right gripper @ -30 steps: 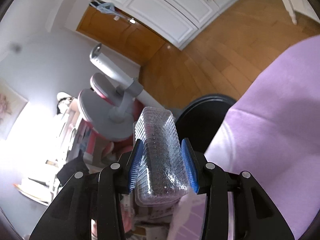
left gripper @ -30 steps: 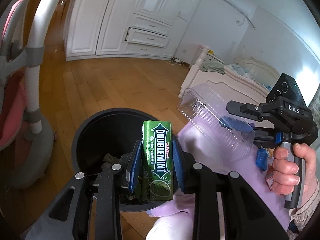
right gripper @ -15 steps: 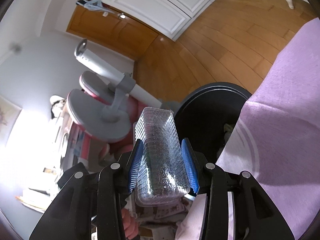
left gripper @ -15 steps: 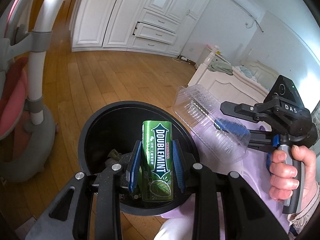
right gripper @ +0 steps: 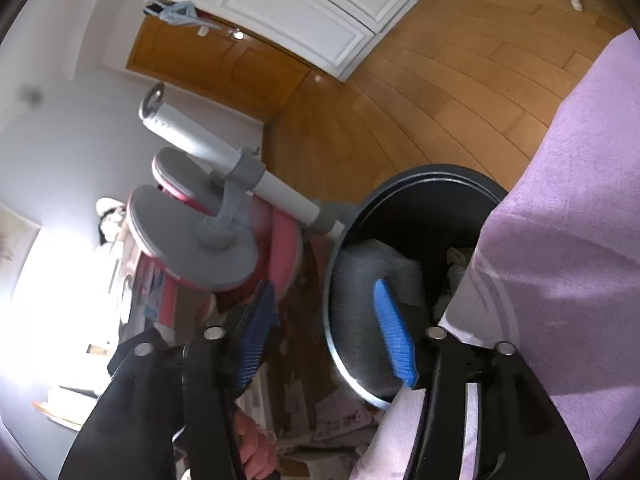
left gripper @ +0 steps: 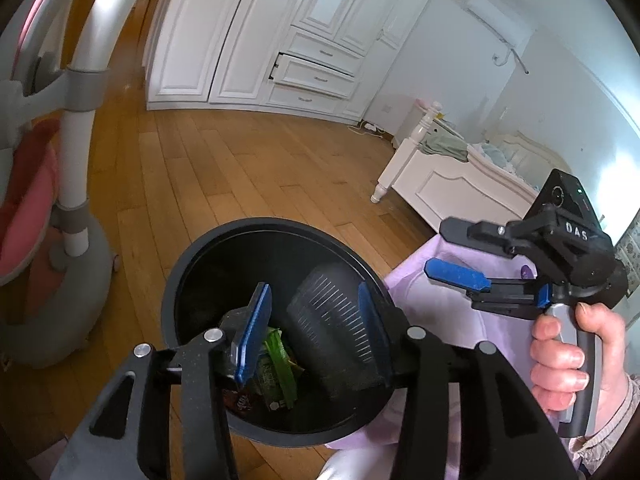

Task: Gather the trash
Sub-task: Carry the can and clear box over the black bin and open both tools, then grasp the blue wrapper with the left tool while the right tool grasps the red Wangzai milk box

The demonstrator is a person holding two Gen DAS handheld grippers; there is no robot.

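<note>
A round black trash bin (left gripper: 208,248) stands on the wood floor; it also shows in the right wrist view (right gripper: 436,180). My left gripper (left gripper: 316,328) is open and empty right above its mouth. The green Doublemint gum pack (left gripper: 280,364) lies inside the bin among other scraps. The clear ribbed plastic container (left gripper: 336,320) lies inside the bin too, leaning on its wall; it shows in the right wrist view (right gripper: 360,280). My right gripper (right gripper: 324,332) is open and empty beside the bin, seen from the left wrist (left gripper: 456,274).
A purple cloth (right gripper: 560,240) covers the surface right of the bin. A pink and grey chair (left gripper: 48,184) stands left of it. White wardrobes (left gripper: 256,40) and a white bed (left gripper: 460,180) lie beyond the open wood floor.
Both grippers opened over the bin. The gum pack and the clear container dropped out of them into the bin.
</note>
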